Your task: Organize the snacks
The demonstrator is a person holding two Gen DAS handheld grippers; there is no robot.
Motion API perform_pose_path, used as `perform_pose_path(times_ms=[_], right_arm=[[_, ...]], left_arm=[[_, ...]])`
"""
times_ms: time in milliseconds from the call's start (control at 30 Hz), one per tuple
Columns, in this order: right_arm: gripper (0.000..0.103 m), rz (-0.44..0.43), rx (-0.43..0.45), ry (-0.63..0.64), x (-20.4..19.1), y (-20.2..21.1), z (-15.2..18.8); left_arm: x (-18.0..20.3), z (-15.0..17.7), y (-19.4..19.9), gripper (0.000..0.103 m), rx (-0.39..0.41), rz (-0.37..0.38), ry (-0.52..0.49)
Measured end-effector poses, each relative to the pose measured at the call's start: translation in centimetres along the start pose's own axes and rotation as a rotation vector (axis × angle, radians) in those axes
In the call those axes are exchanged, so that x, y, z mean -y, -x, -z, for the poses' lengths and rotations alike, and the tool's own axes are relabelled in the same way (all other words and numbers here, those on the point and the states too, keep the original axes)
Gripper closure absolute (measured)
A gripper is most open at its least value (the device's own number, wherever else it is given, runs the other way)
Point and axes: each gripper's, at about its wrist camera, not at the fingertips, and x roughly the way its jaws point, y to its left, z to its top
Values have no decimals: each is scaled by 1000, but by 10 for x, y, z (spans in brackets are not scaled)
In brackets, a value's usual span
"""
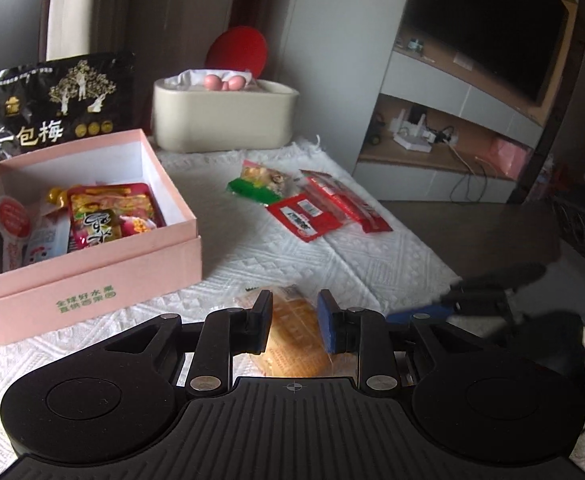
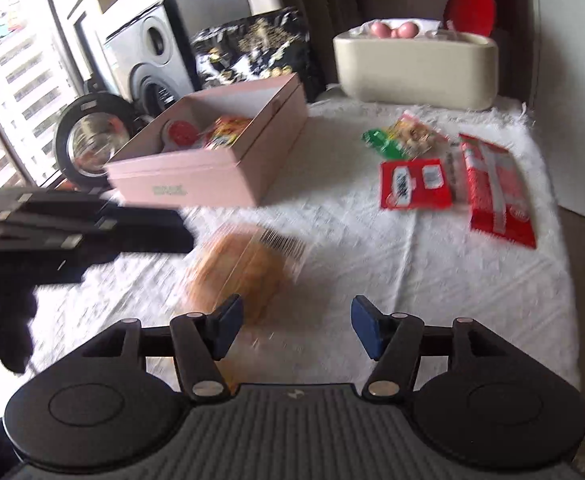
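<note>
A wrapped bun [image 1: 294, 332] is clamped in the left gripper [image 1: 295, 322], while nothing is held between the parted fingers of the right gripper [image 2: 294, 330] beside it.

Matt pink cardboard box [image 1: 92, 280]; textured white cloth [image 1: 292, 256]; glossy plastic bread wrapper [image 1: 296, 336].

My table under its white textured cloth [image 1: 276, 256], snacks spread across it.

On the cloth I see an open pink box [image 1: 104, 280] at left, a cream container [image 1: 224, 120] at the back, a green-edged snack pack [image 1: 258, 184], two red packets [image 1: 304, 218] just beside it, and a black bag [image 1: 52, 104] standing behind the box.
</note>
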Motion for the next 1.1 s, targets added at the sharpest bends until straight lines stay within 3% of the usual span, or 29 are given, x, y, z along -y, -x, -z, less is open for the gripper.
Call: perform_pose_path(times_ms=[100,200,233,300,433,567,733,833,967,1100], right_arm=[[40,-71,13,9,-9,6,17],[40,-71,24,70,-25,5,27],[41,-65,23,101,-30,4,30],[60,4,16,163,-41,0,34],[61,27,28,176,-41,6,40],[61,54,47,165,-32,15,45],[61,65,68,127,-26,12,42],[62,116,94,138,-25,11,38],[62,215,110,96,-11,9,31],[56,198,129,5,5,12,31]], left_arm=[[-4,-4,-5,75,-3,-42,44],[5,-8,-8,75,-17,-44,25],[12,-8,-10,75,-24,-35,-7],[30,-8,-21,75,-47,-17,-82],[54,3,-50,71,-116,-74,-244],[53,16,-45,72,-90,-159,-369],[18,16,-22,71,-86,-294,-328],[-6,17,-10,71,-95,-349,-277],[-28,17,1,71,-90,-326,-184],[-33,18,1,71,-93,-292,-135]])
